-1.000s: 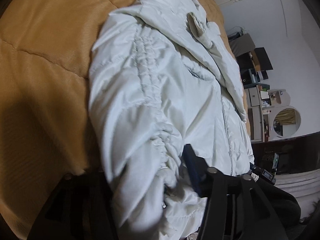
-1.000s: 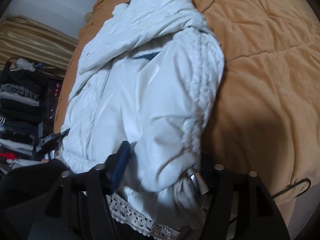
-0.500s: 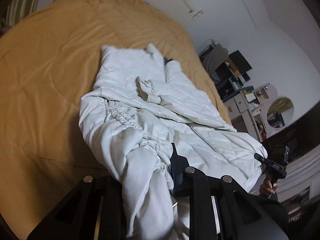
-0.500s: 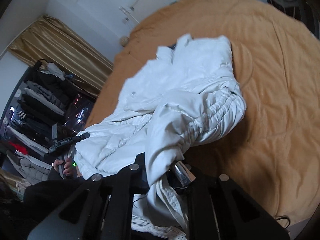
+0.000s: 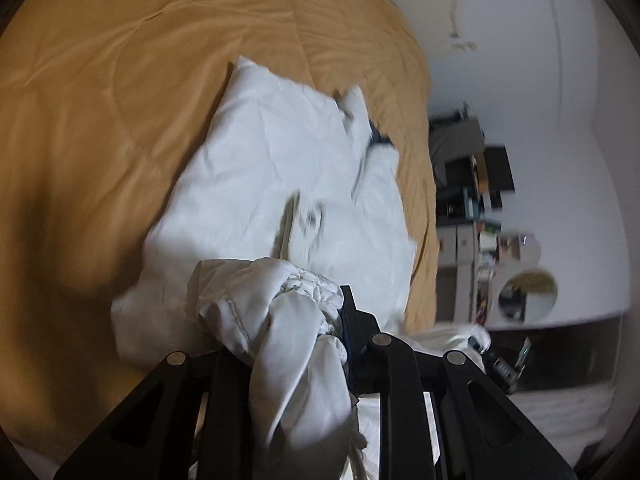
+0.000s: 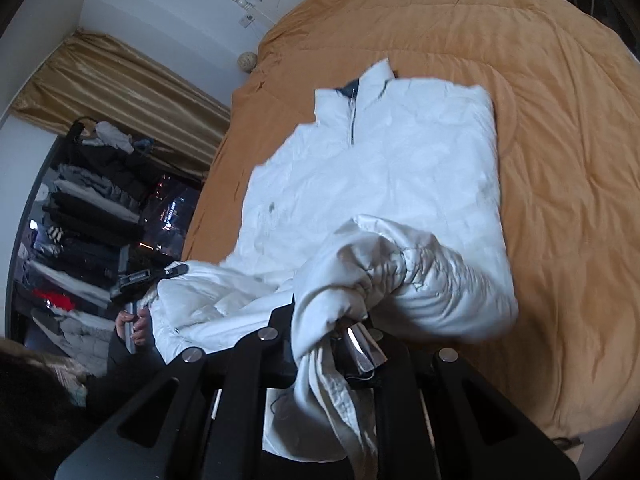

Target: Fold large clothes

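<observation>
Two corners of the jacket (image 6: pixel 372 184) are held up at its near end while the rest lies flat on the bed (image 6: pixel 560 140), collar at the far end. The left gripper (image 5: pixel 300 332) has its fingers pinching a bunched, gathered wad of white fabric; the right gripper (image 6: pixel 336 328) pinches a similar wad on the other side. Gripping both near corners at once looks meant to keep the hem level, so the lower part can be carried over the chest in one even fold. Loose cloth hangs below each grip. Beyond the bed stand a curtain (image 6: pixel 120 92) and a clothes rack (image 6: pixel 84 208); the left view is blurred.
</observation>
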The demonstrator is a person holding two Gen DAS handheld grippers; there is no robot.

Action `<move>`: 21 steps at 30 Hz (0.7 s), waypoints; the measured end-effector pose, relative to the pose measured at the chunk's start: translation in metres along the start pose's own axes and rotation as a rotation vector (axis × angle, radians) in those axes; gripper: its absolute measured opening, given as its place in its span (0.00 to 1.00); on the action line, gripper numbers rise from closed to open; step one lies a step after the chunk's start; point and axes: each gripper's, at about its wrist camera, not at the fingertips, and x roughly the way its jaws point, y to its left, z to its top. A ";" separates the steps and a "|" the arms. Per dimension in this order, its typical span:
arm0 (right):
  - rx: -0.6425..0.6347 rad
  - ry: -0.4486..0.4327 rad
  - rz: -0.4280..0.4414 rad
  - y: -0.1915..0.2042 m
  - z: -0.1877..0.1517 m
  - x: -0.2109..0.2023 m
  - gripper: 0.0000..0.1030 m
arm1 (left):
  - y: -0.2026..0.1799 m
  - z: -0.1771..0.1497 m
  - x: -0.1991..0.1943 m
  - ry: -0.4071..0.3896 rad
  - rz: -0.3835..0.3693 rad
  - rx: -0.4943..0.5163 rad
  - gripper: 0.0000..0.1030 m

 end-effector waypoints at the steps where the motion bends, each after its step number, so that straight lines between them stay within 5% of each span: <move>1: 0.017 -0.009 -0.010 -0.006 0.028 0.009 0.15 | -0.003 0.028 0.014 0.000 -0.004 -0.037 0.23; 3: 0.071 -0.013 -0.028 -0.020 0.076 0.031 0.17 | -0.014 0.073 0.044 -0.007 0.026 -0.043 0.23; 6: 0.180 0.005 -0.077 -0.056 0.145 0.079 0.19 | -0.036 0.139 0.101 -0.023 0.166 0.026 0.23; 9: 0.305 0.015 -0.180 -0.107 0.191 0.134 0.22 | -0.034 0.178 0.154 -0.052 0.275 0.023 0.24; 13: 0.486 0.008 -0.138 -0.175 0.194 0.188 0.23 | -0.011 0.197 0.196 -0.100 0.264 -0.018 0.23; 17: 0.555 -0.047 0.007 -0.186 0.185 0.172 0.31 | -0.001 0.194 0.198 -0.125 0.217 -0.043 0.24; 20: 0.525 -0.116 0.041 -0.174 0.176 0.127 0.55 | 0.002 0.192 0.198 -0.132 0.212 -0.036 0.23; 21: 0.510 -0.156 0.018 -0.170 0.172 0.108 0.72 | 0.003 0.191 0.197 -0.138 0.213 -0.034 0.23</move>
